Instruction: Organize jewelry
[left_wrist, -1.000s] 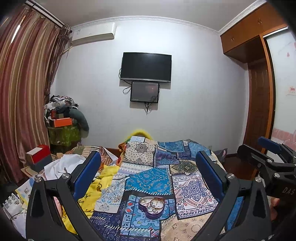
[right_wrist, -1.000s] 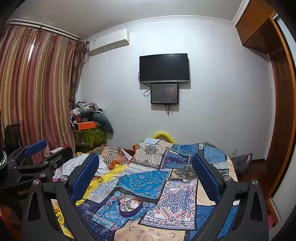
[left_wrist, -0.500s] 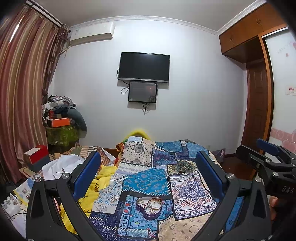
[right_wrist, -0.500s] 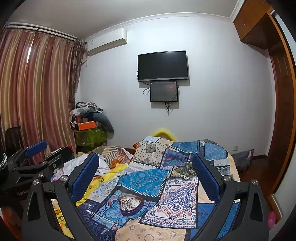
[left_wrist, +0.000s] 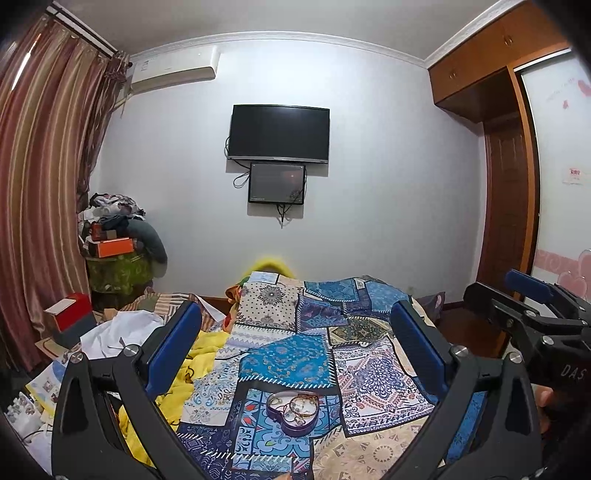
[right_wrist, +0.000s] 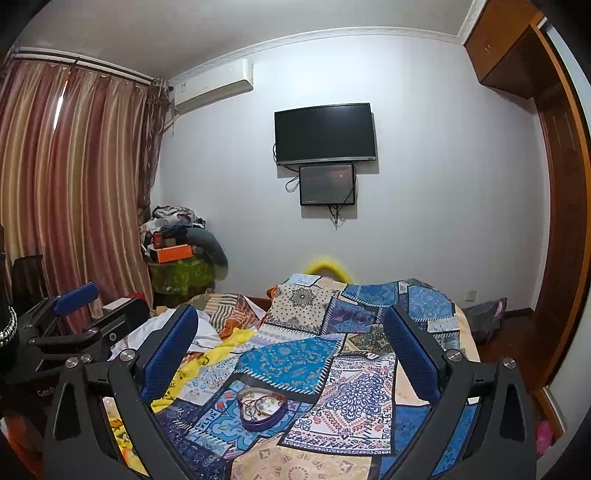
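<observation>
On the bed (left_wrist: 369, 454), spread with a patchwork quilt (left_wrist: 291, 358), a purple heart-shaped box (left_wrist: 293, 408) lies open-topped with a tangle of bracelets and chains (left_wrist: 301, 402) heaped inside it; in the right wrist view the same box (right_wrist: 263, 408) sits low between the blue pads. Both tools are held above the bed, well apart from the box: the left tongs (left_wrist: 295, 343) are spread wide and hold nothing, and the right tongs (right_wrist: 291, 339) are likewise wide apart and empty. No loose piece shows on the quilt around the box, though small items would be hard to make out at this range. So the scene fits either jewelry gathered in a jumble and waiting to be sorted, or pieces already collected into their box. If sorting remains, I judge any pick would call for a low, slow approach and a narrow pinch on one strand, since tangled chains tend to drag their neighbours along.
</observation>
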